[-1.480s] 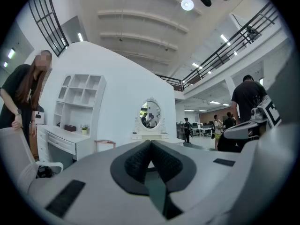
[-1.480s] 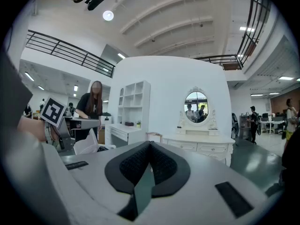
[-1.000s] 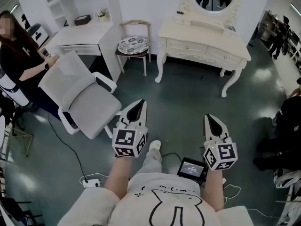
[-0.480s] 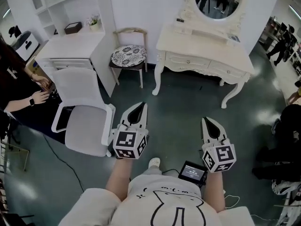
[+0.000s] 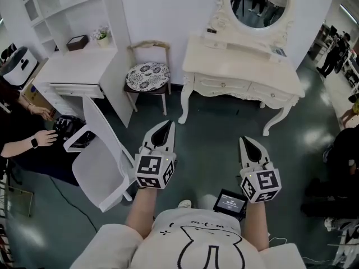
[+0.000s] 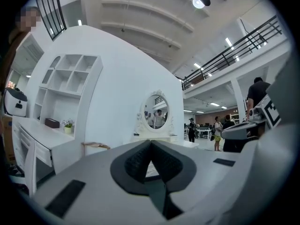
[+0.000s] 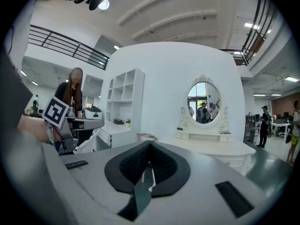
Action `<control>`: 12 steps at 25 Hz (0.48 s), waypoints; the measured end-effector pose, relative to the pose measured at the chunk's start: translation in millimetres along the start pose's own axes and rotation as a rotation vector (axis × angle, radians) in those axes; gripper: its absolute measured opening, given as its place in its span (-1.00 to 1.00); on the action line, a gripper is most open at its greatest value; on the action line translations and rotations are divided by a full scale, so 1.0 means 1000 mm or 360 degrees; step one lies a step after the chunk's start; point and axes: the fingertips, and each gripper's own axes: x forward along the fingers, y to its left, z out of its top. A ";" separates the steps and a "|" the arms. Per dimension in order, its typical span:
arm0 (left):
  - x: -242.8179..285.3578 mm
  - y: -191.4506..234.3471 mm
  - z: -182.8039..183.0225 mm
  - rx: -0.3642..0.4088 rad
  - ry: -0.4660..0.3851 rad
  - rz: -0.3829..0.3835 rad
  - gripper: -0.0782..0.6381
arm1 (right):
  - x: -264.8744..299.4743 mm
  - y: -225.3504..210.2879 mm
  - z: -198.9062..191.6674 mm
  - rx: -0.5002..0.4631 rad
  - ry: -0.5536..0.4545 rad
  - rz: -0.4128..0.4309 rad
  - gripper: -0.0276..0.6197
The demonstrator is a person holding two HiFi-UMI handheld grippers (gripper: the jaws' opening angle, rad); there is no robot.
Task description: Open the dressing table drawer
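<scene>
Dark green floor (image 5: 207,144) fills the space between the person and a white wall. Against that wall stands the cream dressing table (image 5: 241,60), straight ahead of both pairs of fingers and well apart from them. Its drawers (image 5: 216,84) run along the front below the tabletop, closer in line with the right fingers than the left; all fronts sit flush, closed. An oval mirror (image 5: 259,1) rises from the back of the tabletop.

Left gripper (image 5: 166,123): held roughly level and pointing toward the left end of the table. Its fingers (image 6: 133,162) are pressed together at the tips with nothing between them. Right gripper (image 5: 247,141): pointing toward the table's right half, with its fingers (image 7: 133,165) likewise closed on each other and empty. Neither gripper touches any furniture.

Ahead and to the left of the left fingers stands a wooden chair (image 5: 147,74) with a patterned seat, just beside the table's left leg. Further left is a white desk (image 5: 73,69) below a shelf unit (image 5: 56,4). A white office chair (image 5: 104,156), tilted, sits immediately left of the left gripper; a second person's hand (image 5: 45,138) is beside it. A small screen device (image 5: 230,202) lies on the floor behind the right fingers.
</scene>
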 end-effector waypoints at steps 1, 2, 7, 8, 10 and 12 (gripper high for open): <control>0.005 0.002 0.000 0.0002 0.0000 0.0000 -0.70 | 0.006 -0.002 0.001 0.0000 -0.0003 0.0003 -0.87; 0.009 0.004 -0.001 0.0001 0.0001 0.0002 -0.70 | 0.011 -0.004 0.001 -0.0002 -0.0006 0.0008 -0.87; 0.030 0.017 -0.008 -0.0016 0.0010 0.0045 -0.70 | 0.038 -0.013 -0.005 -0.0001 -0.0001 0.0051 -0.87; 0.035 0.019 -0.010 -0.0017 0.0014 0.0053 -0.70 | 0.043 -0.016 -0.007 0.0003 0.0000 0.0057 -0.87; 0.047 0.023 -0.012 -0.0018 0.0018 0.0067 -0.70 | 0.055 -0.024 -0.010 0.0016 0.0002 0.0067 -0.87; 0.060 0.026 -0.014 -0.0018 0.0027 0.0077 -0.70 | 0.067 -0.032 -0.011 0.0027 0.0004 0.0078 -0.87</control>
